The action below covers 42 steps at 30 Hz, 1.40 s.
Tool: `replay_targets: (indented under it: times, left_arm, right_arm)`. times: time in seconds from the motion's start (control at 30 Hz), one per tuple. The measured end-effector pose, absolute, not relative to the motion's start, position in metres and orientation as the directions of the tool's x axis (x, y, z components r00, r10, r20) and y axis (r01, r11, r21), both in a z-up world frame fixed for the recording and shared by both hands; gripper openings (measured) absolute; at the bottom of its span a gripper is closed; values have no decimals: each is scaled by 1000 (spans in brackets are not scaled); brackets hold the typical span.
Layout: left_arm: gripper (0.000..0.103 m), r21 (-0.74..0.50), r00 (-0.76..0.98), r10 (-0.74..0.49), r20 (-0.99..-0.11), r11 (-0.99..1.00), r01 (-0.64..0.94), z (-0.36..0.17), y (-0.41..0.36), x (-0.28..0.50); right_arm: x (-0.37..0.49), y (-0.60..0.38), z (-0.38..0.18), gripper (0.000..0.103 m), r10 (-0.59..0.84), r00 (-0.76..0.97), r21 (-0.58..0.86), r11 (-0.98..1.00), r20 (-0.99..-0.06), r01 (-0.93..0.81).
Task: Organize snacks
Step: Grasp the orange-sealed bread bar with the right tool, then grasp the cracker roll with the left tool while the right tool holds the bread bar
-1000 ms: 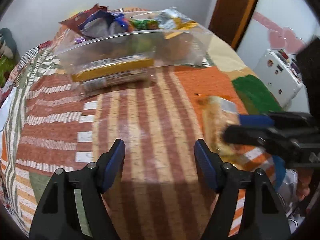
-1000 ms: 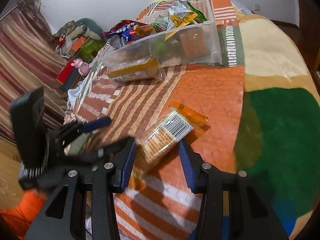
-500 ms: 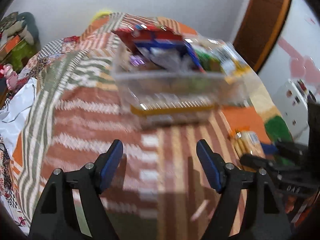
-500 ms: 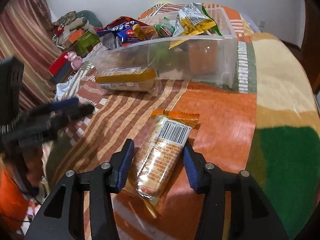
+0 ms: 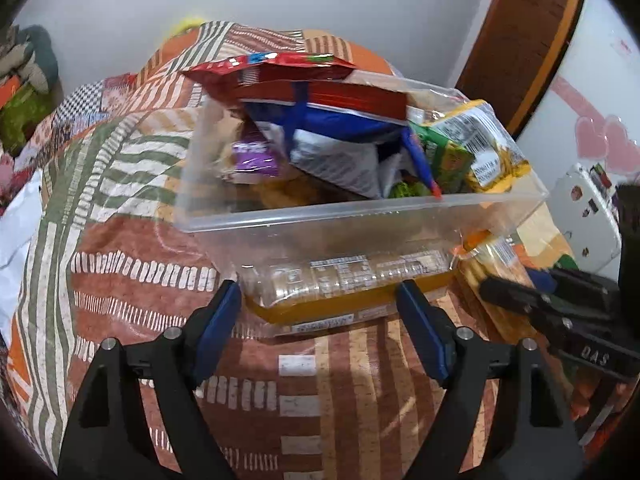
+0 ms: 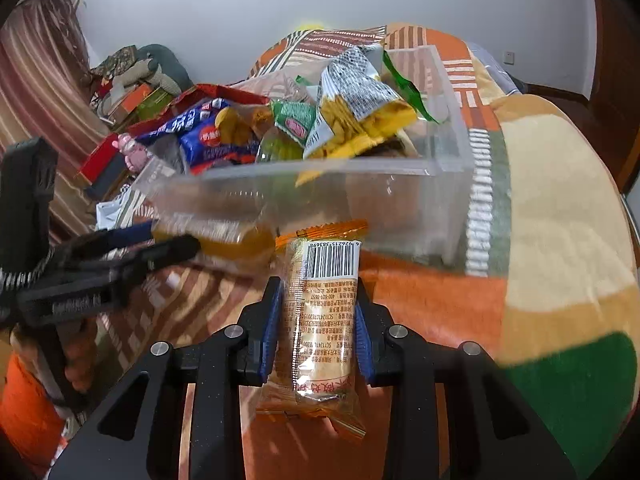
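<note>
The right gripper [image 6: 316,328] clamps its blue-padded jaws onto a long, crinkly clear-and-orange biscuit packet [image 6: 324,312] whose white barcode label faces up; the packet stands lengthwise between the pads, its crimped orange ends sticking out toward 12 and 6 o'clock. In the left wrist view this same packet [image 5: 486,264] lies at about 3 o'clock, just beside the bin's right corner.

The left gripper [image 5: 320,320] has its jaws moderately wide and opening, with nothing pressed between the pads. Just beyond its tips, toward 12 o'clock, a second cylindrical packet of biscuits [image 5: 344,284] in glossy transparent wrap with a yellow band lies crosswise against the front wall of the bin.

The bin is a rectangular clear plastic container [image 5: 360,216], smooth-walled and slightly cloudy, heaped with soft foil and film bags: a flat red pouch [image 5: 288,76] on top, a blue-and-white bag [image 5: 340,132] under it, a small purple wrapper [image 5: 256,156] at 10 o'clock, and a yellow snack bag [image 5: 484,144] with a printed label at 2 o'clock. From the right wrist view the yellow bag [image 6: 360,112] rises above the rim beside a green packet [image 6: 298,122].

Everything rests on a fuzzy blanket [image 5: 132,240] patterned in orange, rust, cream and green stripes
</note>
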<state>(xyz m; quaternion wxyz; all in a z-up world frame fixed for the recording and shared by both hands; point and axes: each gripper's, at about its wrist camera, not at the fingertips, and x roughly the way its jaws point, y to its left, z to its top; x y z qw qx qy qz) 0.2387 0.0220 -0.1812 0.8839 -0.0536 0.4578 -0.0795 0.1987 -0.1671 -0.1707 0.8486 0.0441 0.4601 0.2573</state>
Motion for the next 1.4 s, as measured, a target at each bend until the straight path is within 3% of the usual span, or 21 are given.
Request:
replay_targets:
  times: [0.37,0.7,0.83,1.1,1.23,1.3,1.4]
  left_arm:
    - [79,-251,538,-304,-786,953,172,-172,0,191]
    - [76,-161,596,-250,-763,967,199,-139,-8,171]
    - [77,-171,593,-290,-752,953,249,-128,-11,190]
    - [77,-193,439,-337,-833,920,341,-169,-42,226]
    - [77,-132,438,-266,-859,941,313,-185,-44,223]
    - [73,-154,435,-269,-859,947,282,-189,-39,219]
    - [55,-132,461,-247,-852,955,267,-184,-37,205]
  right_arm:
    - [199,-169,-171,29,476,439,318,866,-762,-387]
    - [189,-190,-167,29,479,435,333,867,-763,-370]
    - [184,-197,-167,29,477,436,337,870,-763,-360]
    - [178,-216,-165,29,479,444,356,873,-757,-334]
    - [176,-220,-162,29,474,456,349,875,-753,-334]
    - [176,-220,-161,29,472,460,344,876,-752,-337]
    - [174,-220,-161,29,474,465,344,876,-748,-339]
